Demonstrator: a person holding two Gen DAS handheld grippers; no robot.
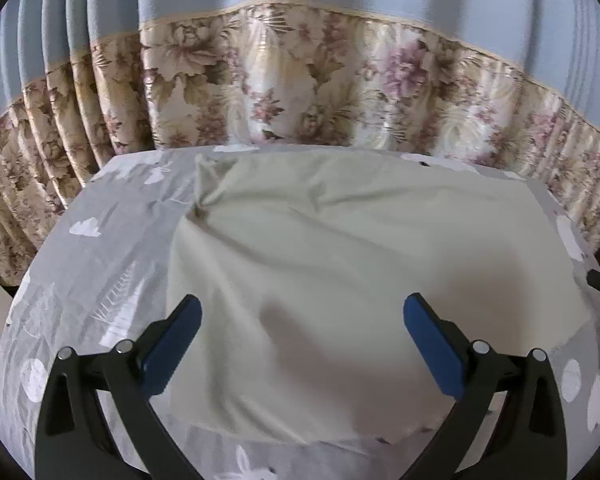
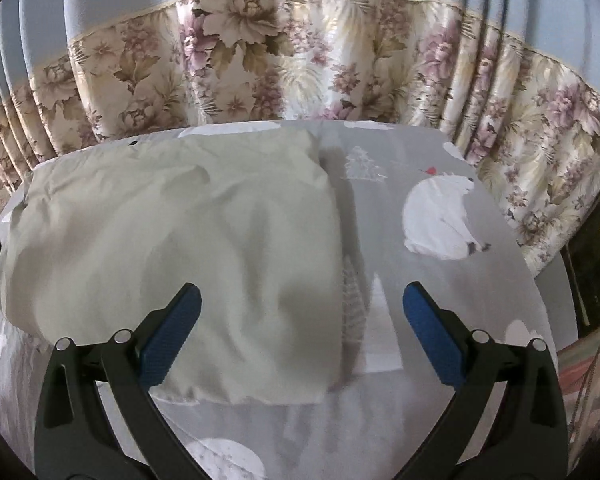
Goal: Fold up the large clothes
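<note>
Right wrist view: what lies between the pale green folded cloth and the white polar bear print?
Only bare grey bedsheet with a faint tree print lies between the pale green folded cloth and the white polar bear print.

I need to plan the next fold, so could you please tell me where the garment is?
The pale garment lies folded on the grey printed sheet, before the floral curtain.

I see soft, even daylight filtering through the far curtain (image 1: 300, 80). Both grippers throw faint blurred shadows on the pale garment (image 2: 172, 240). Fisheye bending curves every edge, corners go black, and fine detail looks slightly soft.
</note>
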